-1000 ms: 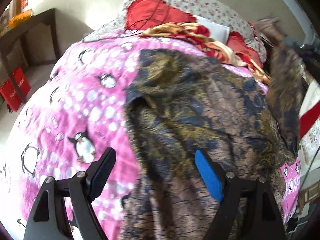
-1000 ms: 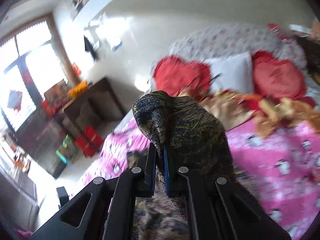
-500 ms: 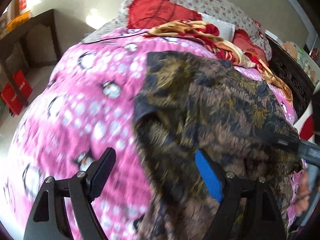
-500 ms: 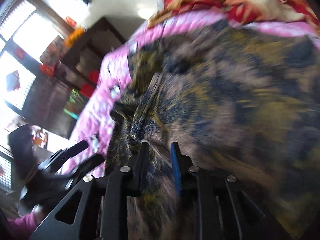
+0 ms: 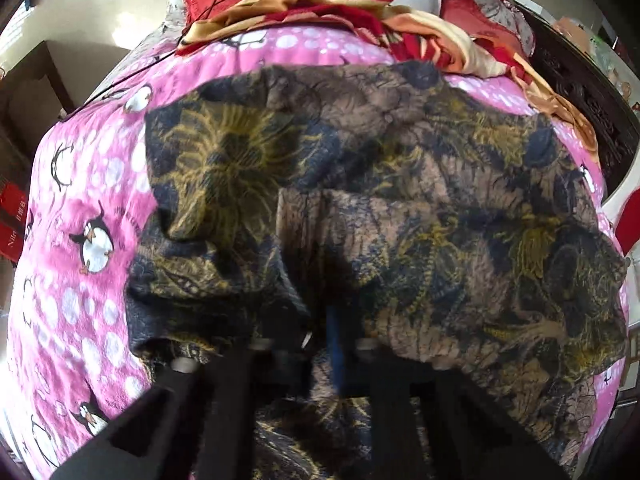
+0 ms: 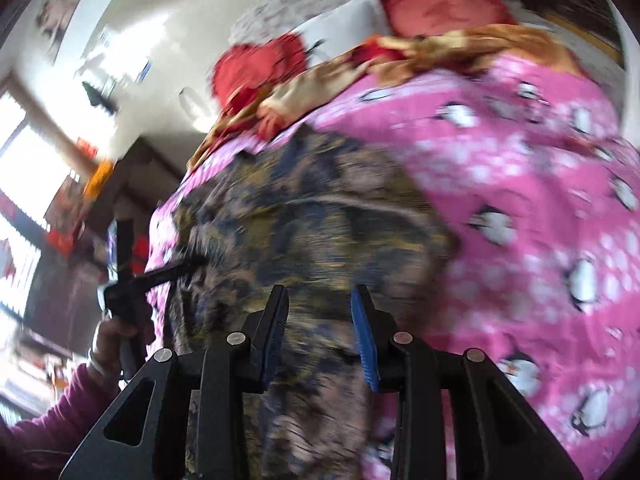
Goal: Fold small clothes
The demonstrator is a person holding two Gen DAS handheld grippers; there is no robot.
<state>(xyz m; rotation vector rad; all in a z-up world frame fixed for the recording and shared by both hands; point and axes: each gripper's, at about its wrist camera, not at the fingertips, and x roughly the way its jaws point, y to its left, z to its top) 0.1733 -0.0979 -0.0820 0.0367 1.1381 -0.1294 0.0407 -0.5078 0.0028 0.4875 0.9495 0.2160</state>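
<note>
Garment (image 5: 400, 208): thin matt woven cloth, brown-navy-gold print, creased. Blanket (image 5: 84, 184) under it: fuzzy pink fleece with penguin print; at its far edge a shiny satin-look red-gold cloth (image 5: 328, 4). Right gripper (image 6: 320, 332): matt black plastic, ribbed blue pads, bright metal screws.

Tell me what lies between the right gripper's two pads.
Nothing is pinched: in the right wrist view the right gripper stands open, with the patterned garment lying on the pink blanket behind the gap.

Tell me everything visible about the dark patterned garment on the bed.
The dark blue and brown garment with yellow leaf print looks like thin woven cloth. It lies on the pink penguin blanket, one side folded over the middle. The left gripper is shut on its near edge; the right gripper, just opening, stands apart above it.
</note>
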